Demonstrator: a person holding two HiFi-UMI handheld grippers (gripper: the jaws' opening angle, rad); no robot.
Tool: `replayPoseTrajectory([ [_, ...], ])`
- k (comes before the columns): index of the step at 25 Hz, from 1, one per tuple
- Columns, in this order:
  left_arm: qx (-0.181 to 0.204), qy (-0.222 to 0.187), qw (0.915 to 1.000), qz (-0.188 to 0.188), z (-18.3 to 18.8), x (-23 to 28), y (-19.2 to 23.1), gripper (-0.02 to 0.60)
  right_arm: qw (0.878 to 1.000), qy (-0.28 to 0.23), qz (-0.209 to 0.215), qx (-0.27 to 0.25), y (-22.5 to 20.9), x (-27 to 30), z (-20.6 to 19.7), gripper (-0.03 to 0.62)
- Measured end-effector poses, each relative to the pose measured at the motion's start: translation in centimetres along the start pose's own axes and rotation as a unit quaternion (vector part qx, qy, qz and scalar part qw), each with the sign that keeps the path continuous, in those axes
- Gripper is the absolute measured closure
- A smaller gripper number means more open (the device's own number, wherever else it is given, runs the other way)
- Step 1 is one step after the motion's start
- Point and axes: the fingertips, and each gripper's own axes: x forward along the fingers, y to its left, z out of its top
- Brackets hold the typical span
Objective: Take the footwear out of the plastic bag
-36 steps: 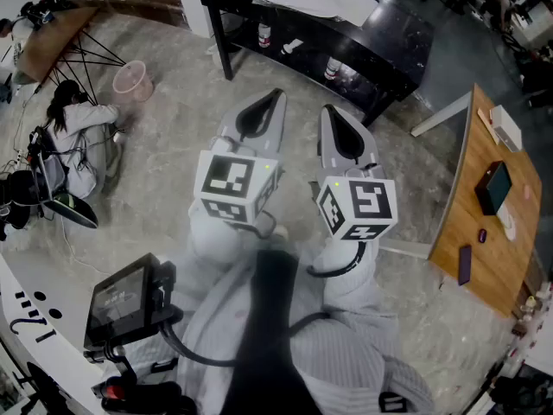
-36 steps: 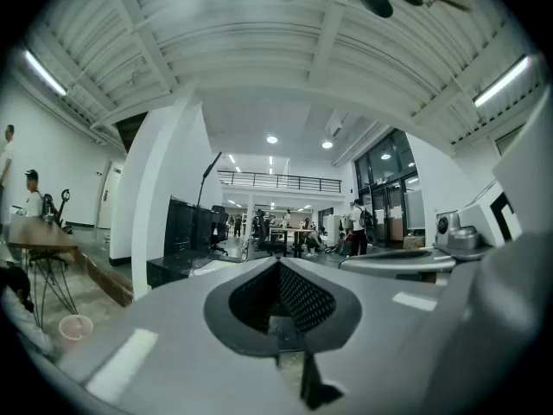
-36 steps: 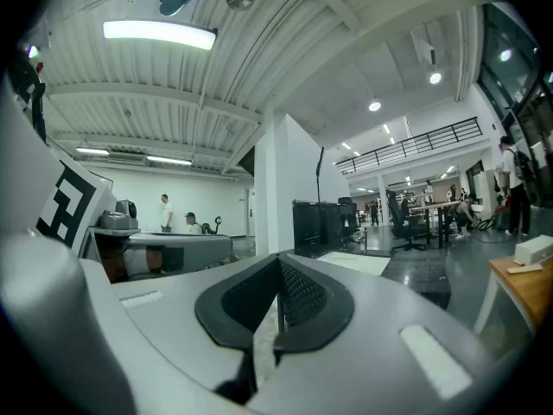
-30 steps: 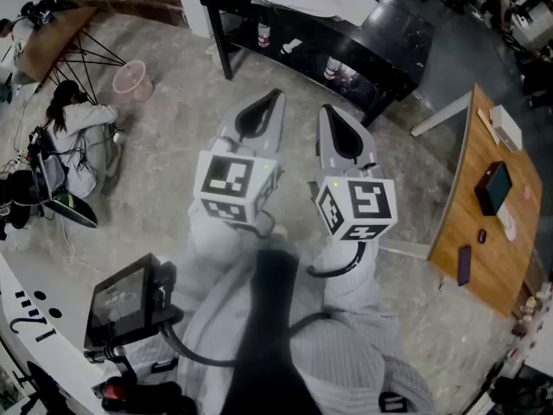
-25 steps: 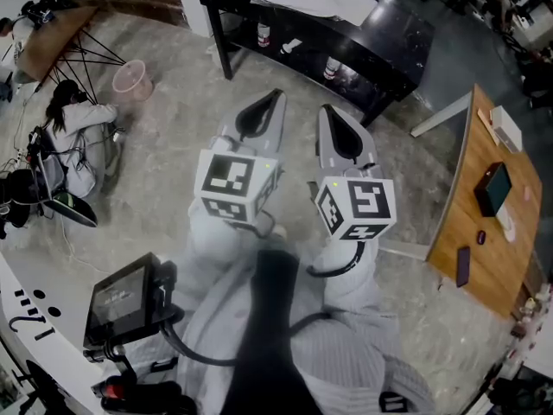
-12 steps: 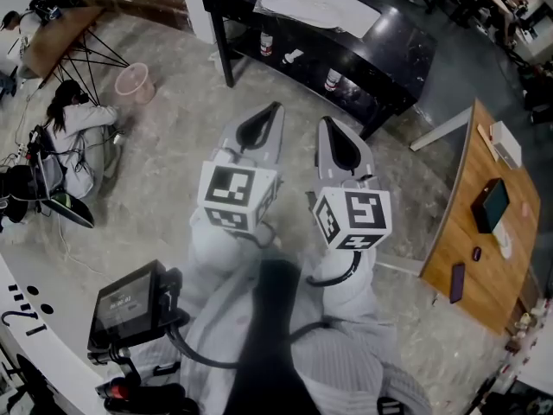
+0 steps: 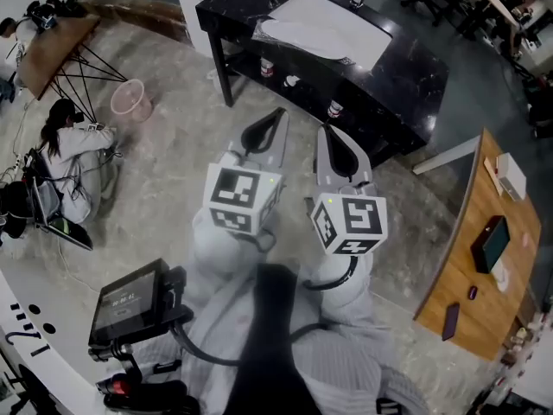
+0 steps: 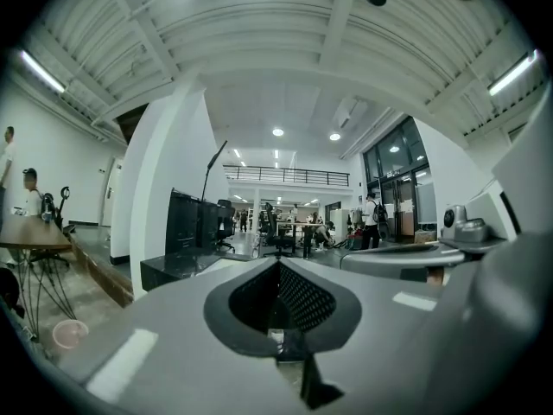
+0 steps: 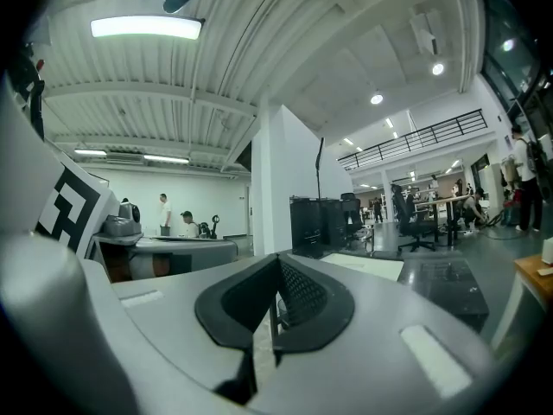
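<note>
Short of the table point(image 7: 413, 69), left gripper point(image 7: 276, 116) and right gripper point(image 7: 327, 133) were clenched, empty; approaching the bag point(image 7: 324, 29) appeared due next.

The plastic bag point(image 7: 324, 26) lay flat on the top of the black table point(image 7: 406, 59), a pale, whitish, slightly crumpled shape spread over the table's left part, with its longer side running along the tabletop. The footwear could not be made out through the plastic from the head view, and no outline of it showed. In the right gripper view the plastic bag point(image 9: 367, 266) appeared only as 1 pale flat patch on the dark tabletop.
</note>
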Motion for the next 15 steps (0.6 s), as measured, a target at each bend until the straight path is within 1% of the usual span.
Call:
replayPoseTrajectory([
  [3,0.003,0.001,1.0,0.0,1.0,4.1,2.5,0.581,1.0,-0.001,-0.003,0.001,-1.9,4.5,1.2,0.58],
  [7,0.009,0.005,0.9999,-0.003,2.3,9.4,6.9,0.581,1.0,0.002,-0.013,-0.001,-3.8,11.1,2.4,0.58],
  [10,0.009,0.019,0.9997,-0.014,1.8,12.9,9.5,0.581,1.0,0.009,-0.024,0.004,-5.0,15.3,2.5,0.58],
  [15,-0.003,0.036,0.999,-0.025,0.3,18.0,12.2,0.58,0.999,0.032,-0.037,0.008,-7.5,20.2,1.3,0.58],
])
